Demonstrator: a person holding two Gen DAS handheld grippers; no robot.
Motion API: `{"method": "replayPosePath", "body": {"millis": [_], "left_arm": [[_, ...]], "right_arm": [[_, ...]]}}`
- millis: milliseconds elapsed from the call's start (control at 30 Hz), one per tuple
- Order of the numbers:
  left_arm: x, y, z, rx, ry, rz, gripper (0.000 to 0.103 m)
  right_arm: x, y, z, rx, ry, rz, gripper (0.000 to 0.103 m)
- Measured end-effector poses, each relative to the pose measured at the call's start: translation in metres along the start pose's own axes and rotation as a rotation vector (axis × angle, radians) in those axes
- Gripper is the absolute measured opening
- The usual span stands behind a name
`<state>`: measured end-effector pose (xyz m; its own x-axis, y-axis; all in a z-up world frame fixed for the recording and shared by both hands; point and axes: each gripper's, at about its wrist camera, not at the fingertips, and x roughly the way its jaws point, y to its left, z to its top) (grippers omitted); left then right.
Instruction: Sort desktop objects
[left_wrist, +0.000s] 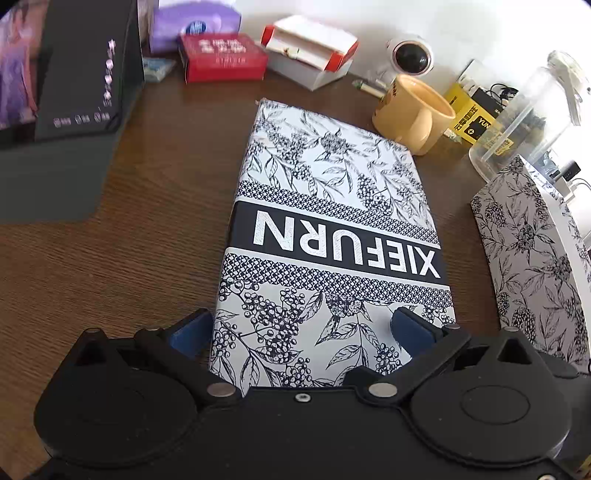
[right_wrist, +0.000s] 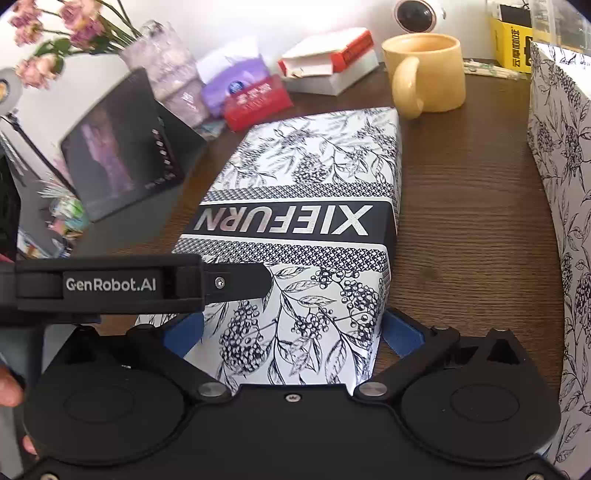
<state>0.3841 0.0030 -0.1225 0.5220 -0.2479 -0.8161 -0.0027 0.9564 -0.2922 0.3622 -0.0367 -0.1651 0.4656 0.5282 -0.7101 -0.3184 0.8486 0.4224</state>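
A long white box with a dark floral print and a black "XIEFURN" band (left_wrist: 332, 206) (right_wrist: 306, 192) lies flat on the brown wooden desk (left_wrist: 147, 221), its near end between my grippers. My left gripper (left_wrist: 299, 330) is open. Its left pad sits beside the box's left edge and its right pad (left_wrist: 412, 328) hangs over the box top. In the right wrist view this gripper shows as a black "GenRobot.AI" bar (right_wrist: 110, 284) reaching over the box. My right gripper (right_wrist: 291, 332) is open too, its left pad over the box top and its right pad (right_wrist: 402, 332) against the box's right side.
A second floral box (left_wrist: 532, 251) (right_wrist: 561, 184) stands upright on the right. A yellow mug (left_wrist: 410, 110) (right_wrist: 428, 74) stands just past the long box. A dark boxed screen (left_wrist: 74, 74) is at the left. A red box (left_wrist: 221, 55), tissues, a carton, a clear jar and flowers (right_wrist: 55, 33) line the back.
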Motion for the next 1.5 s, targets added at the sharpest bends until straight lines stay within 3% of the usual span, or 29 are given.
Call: {"method": "replayPosePath", "body": {"millis": [333, 800, 1100, 1500], "left_arm": [[-0.046, -0.006, -0.008, -0.081, -0.086, 0.002, 0.103], [-0.127, -0.038, -0.041, -0.025, -0.197, 0.002, 0.103], [-0.172, -0.041, -0.1, -0.078, -0.217, 0.032, 0.101], [-0.235, -0.089, -0.213, -0.036, -0.243, 0.061, 0.101]], "right_arm": [[-0.051, 0.015, 0.002, -0.038, -0.076, 0.039, 0.103], [-0.143, 0.032, -0.023, -0.049, -0.158, 0.056, 0.103], [-0.208, 0.031, -0.07, -0.118, -0.189, 0.093, 0.102], [-0.308, 0.006, -0.169, -0.141, -0.208, 0.108, 0.102]]}}
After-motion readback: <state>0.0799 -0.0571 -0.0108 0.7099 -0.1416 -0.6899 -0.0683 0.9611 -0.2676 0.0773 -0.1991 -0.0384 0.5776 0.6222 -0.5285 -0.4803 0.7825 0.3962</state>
